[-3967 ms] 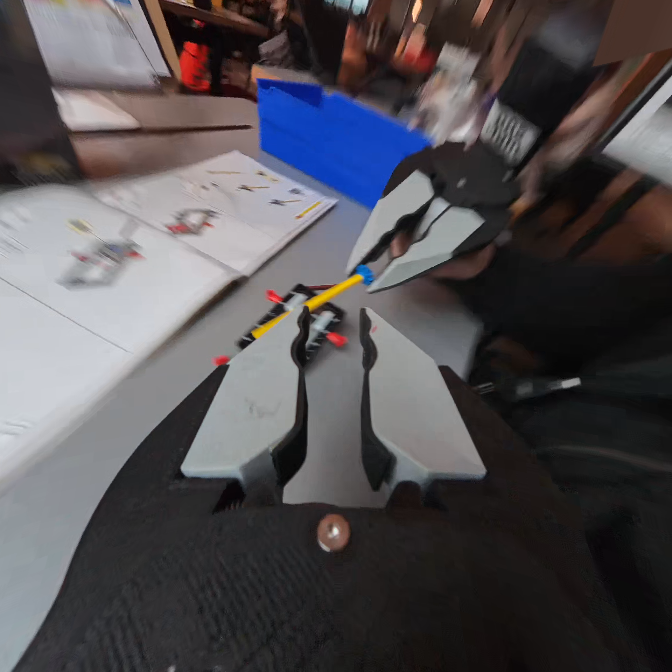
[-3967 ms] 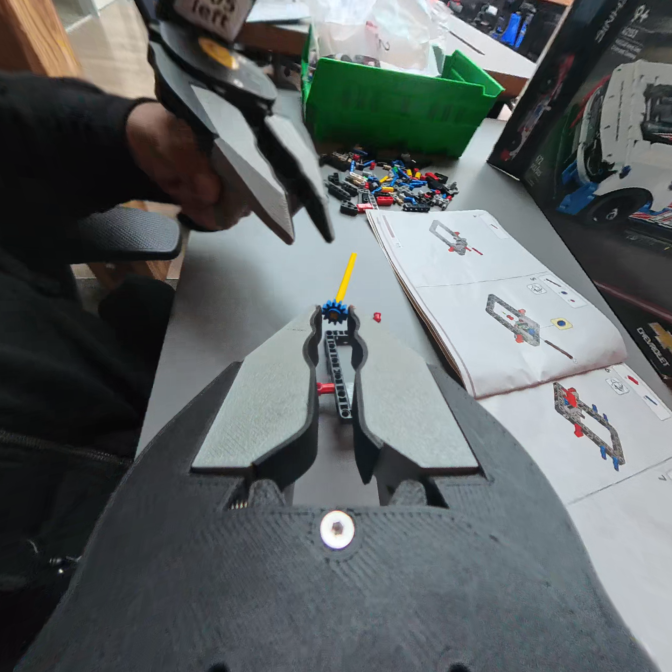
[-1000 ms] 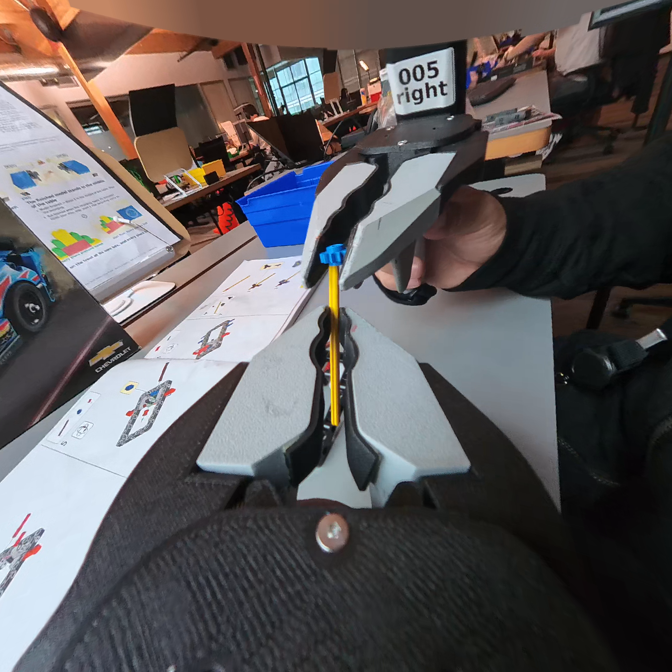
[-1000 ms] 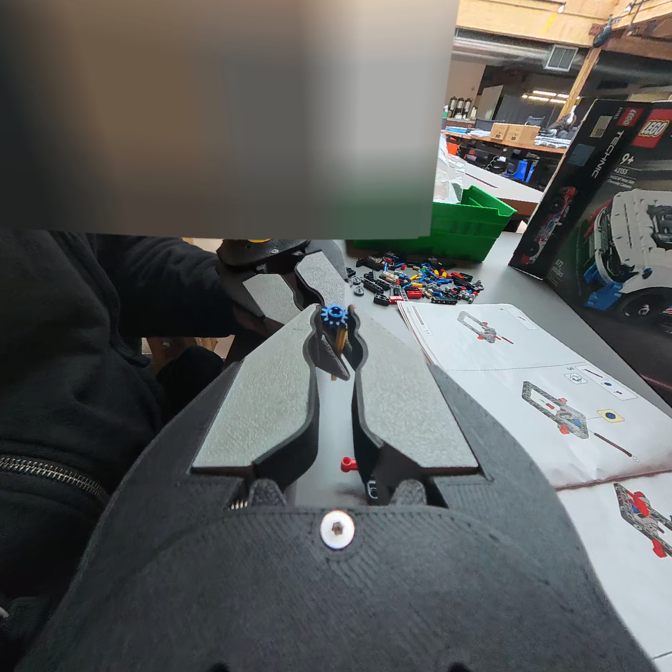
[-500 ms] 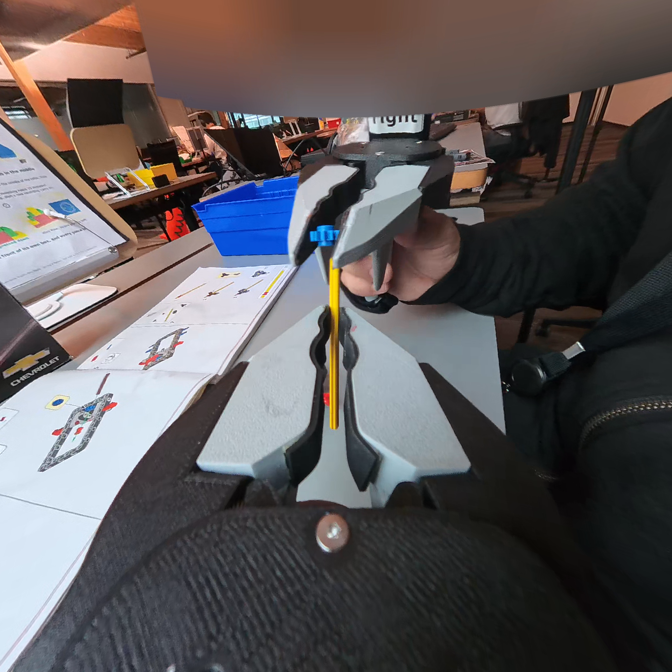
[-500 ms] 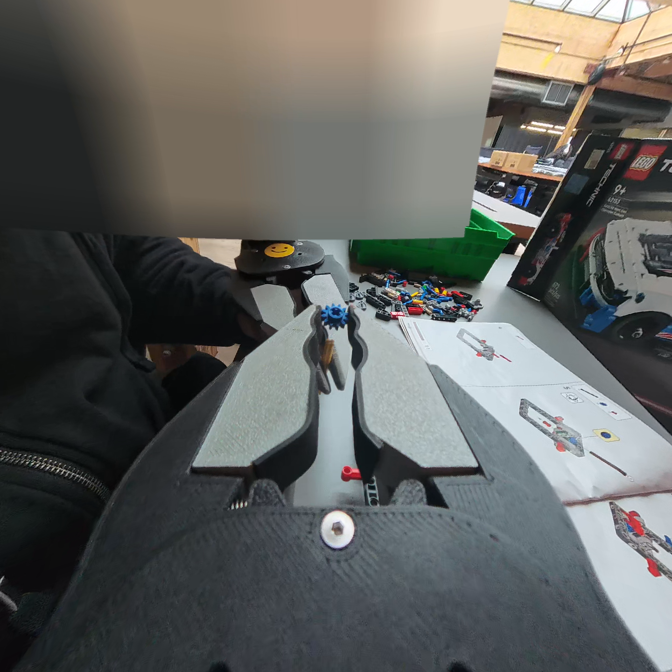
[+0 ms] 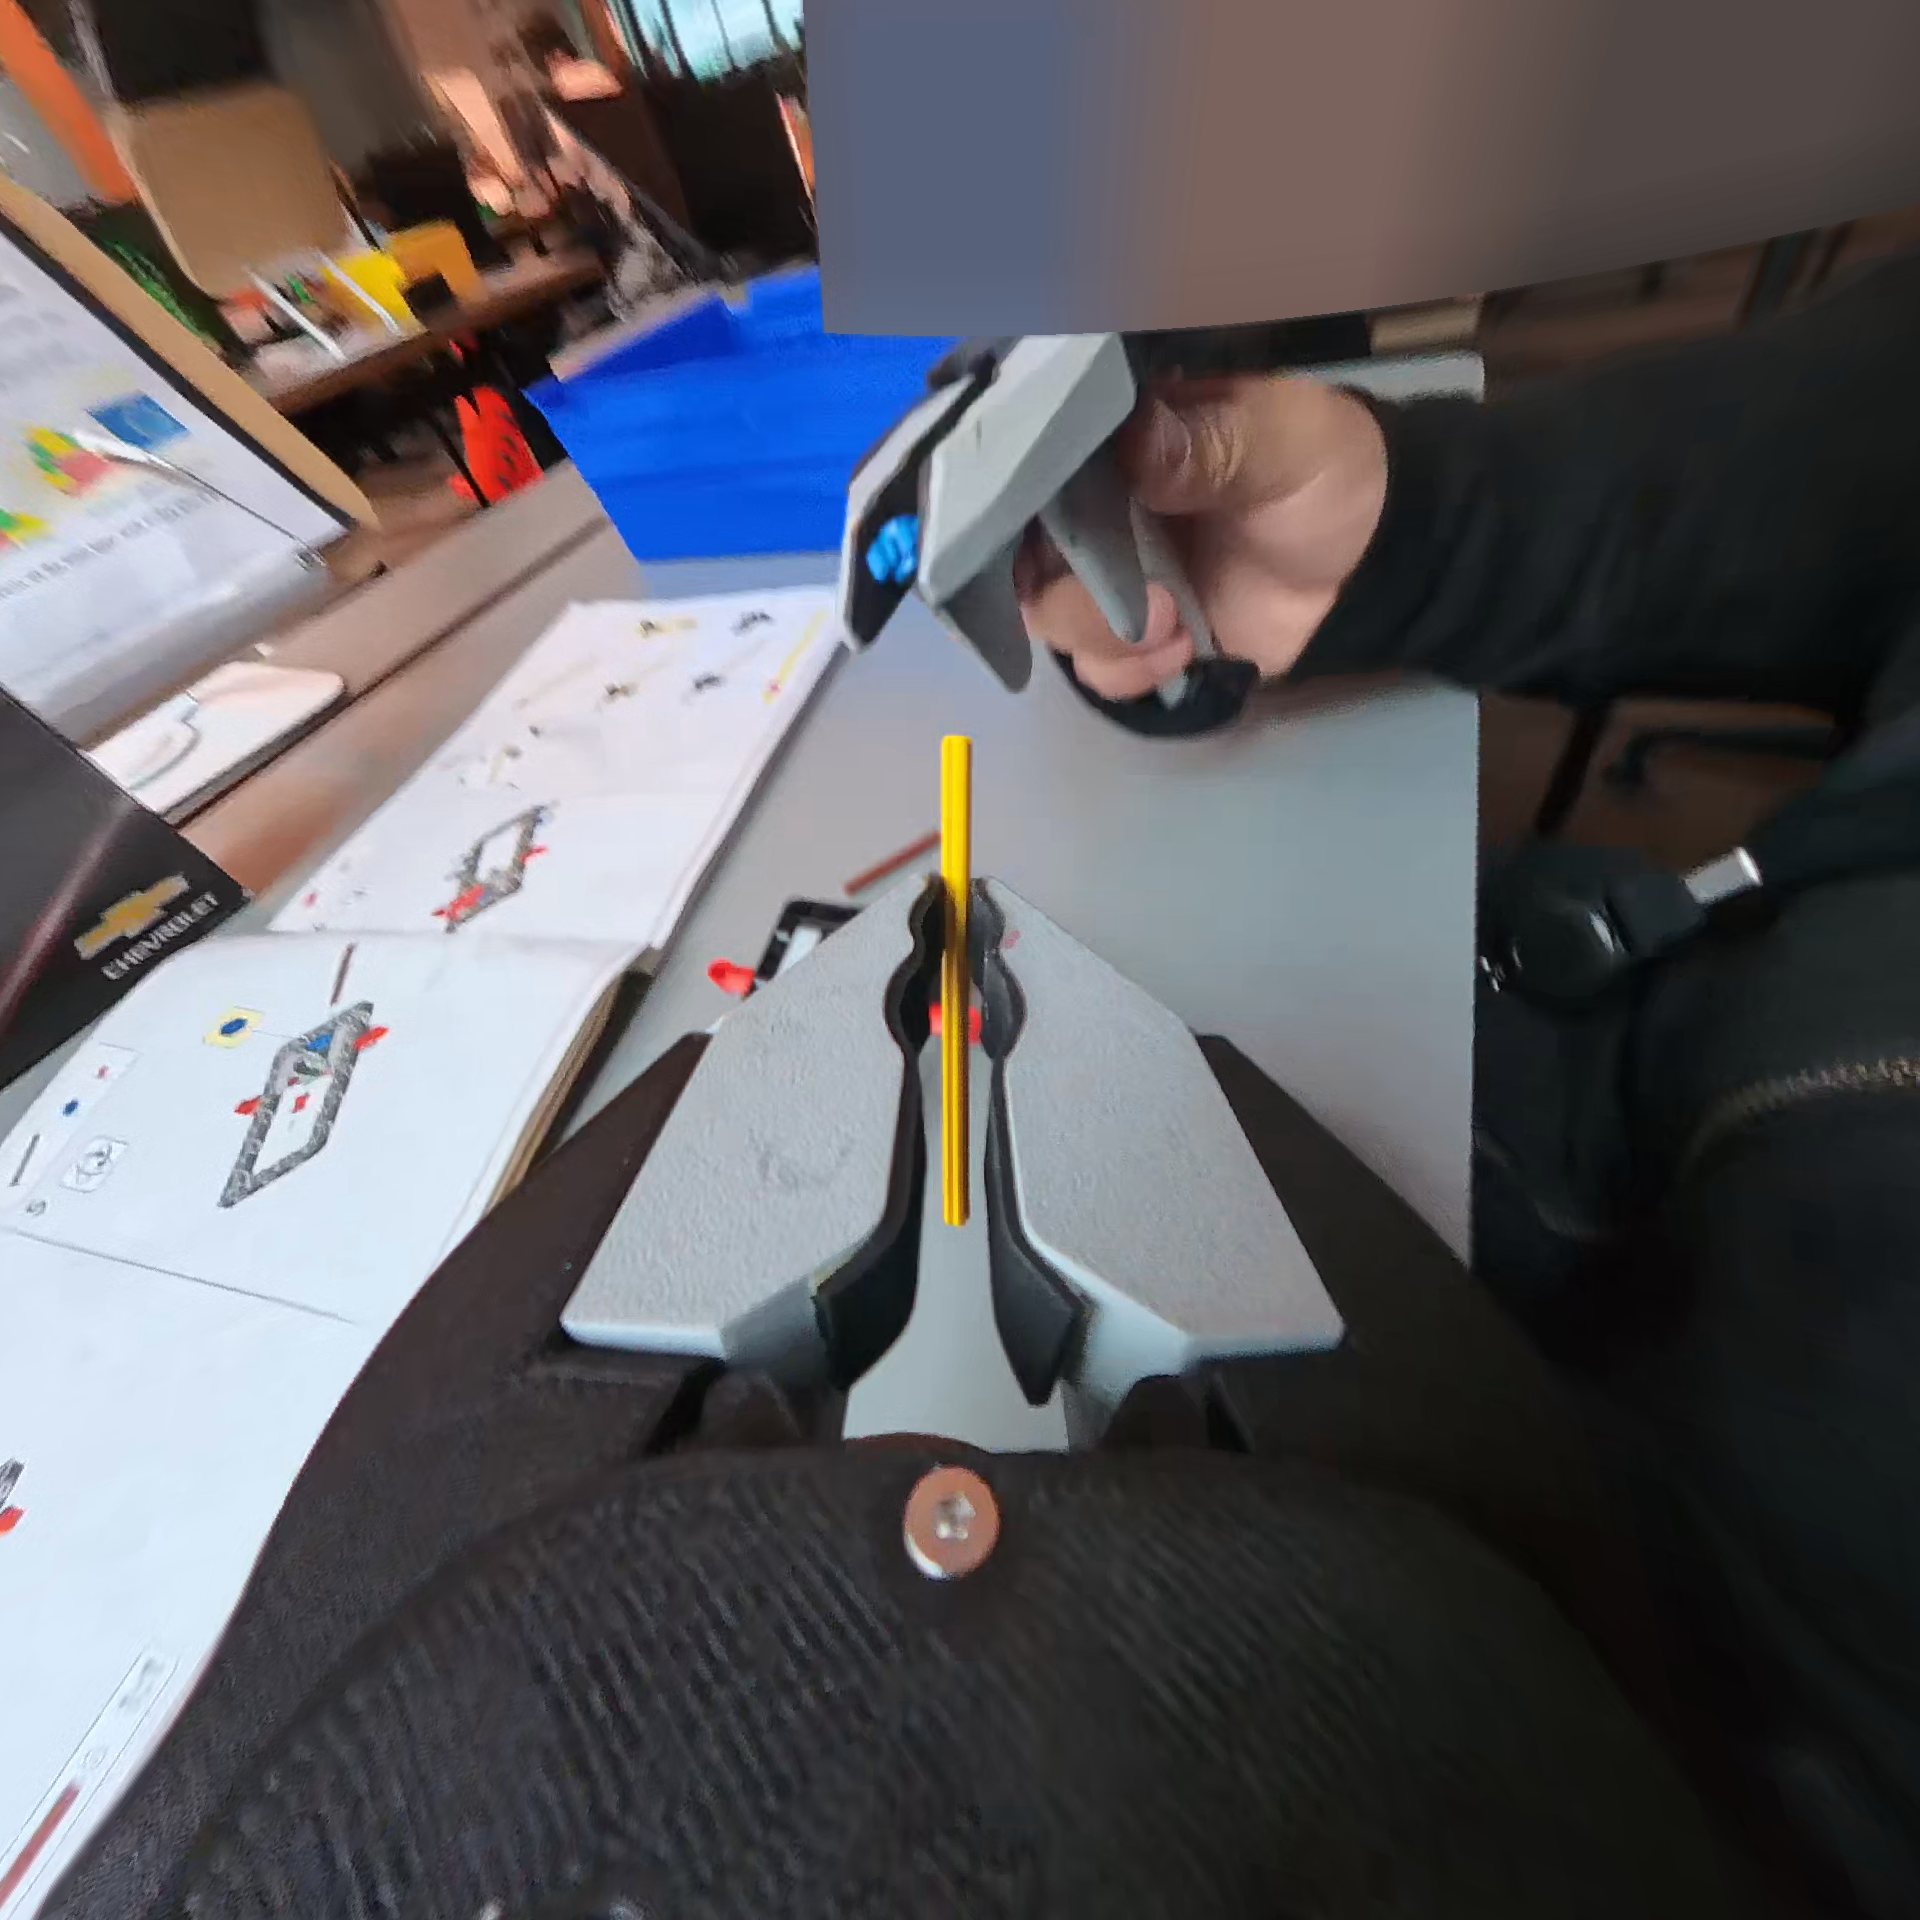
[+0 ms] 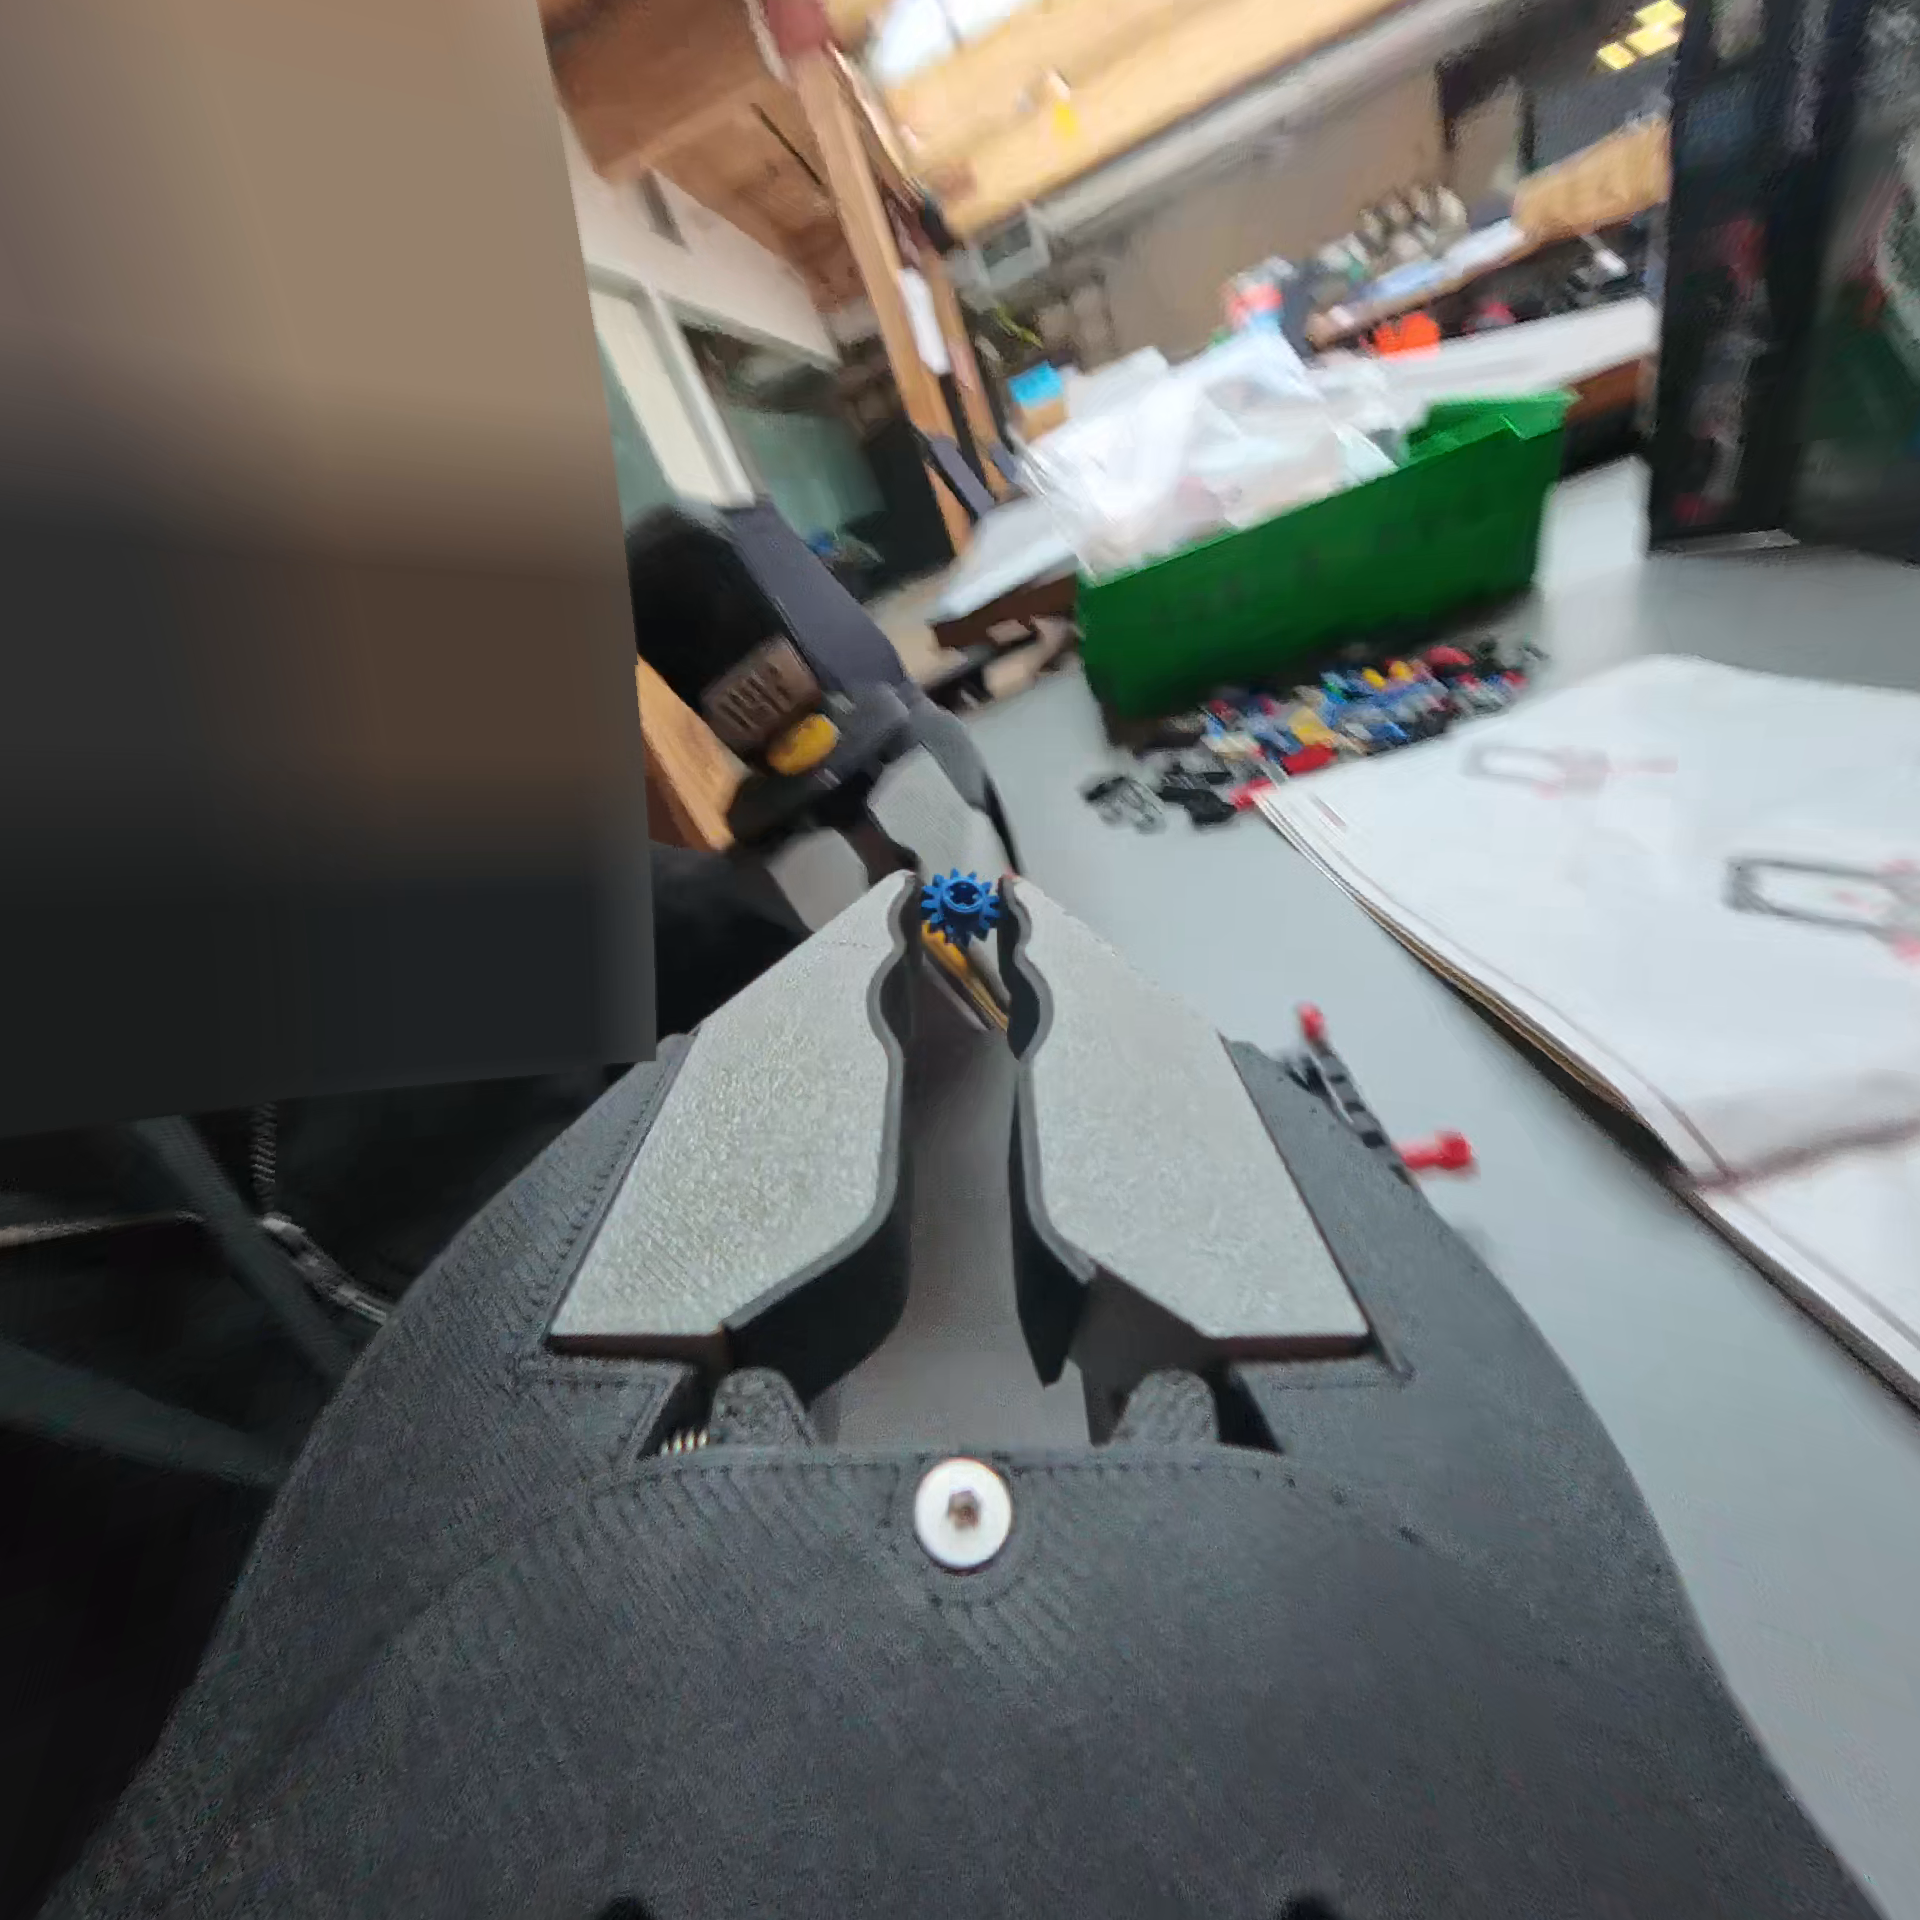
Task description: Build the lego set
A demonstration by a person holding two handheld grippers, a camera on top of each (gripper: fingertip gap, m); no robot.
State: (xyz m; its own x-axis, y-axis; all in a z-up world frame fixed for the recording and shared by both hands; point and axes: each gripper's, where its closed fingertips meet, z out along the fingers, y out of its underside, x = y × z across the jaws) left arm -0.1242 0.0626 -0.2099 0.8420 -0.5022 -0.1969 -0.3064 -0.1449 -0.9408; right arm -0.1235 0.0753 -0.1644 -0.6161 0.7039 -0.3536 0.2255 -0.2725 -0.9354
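Note:
My left gripper (image 7: 954,899) is shut on a thin yellow axle (image 7: 954,810) and holds it upright above the table. The axle's top end is bare. My right gripper (image 8: 958,896) is shut on a small blue gear (image 8: 961,904); in the left wrist view it (image 7: 906,582) hangs above and a little left of the axle tip, apart from it, with the gear (image 7: 894,549) between its fingers. The axle (image 8: 964,977) shows just behind the gear in the right wrist view. A black frame with red pins (image 7: 805,935) lies on the table below; it also shows in the right wrist view (image 8: 1340,1091).
An open instruction booklet (image 7: 436,935) (image 8: 1662,883) lies beside the frame. A green bin (image 8: 1320,582) and a pile of loose pieces (image 8: 1351,707) sit farther off. A blue bin (image 7: 727,447) and the set's box (image 7: 83,883) stand at the back. Some 5 cm of space lies between my two pairs of fingers.
Half a second ago the blue gear sat on the axle's top end. Now it is off the axle, and the right gripper has moved up and away with it.

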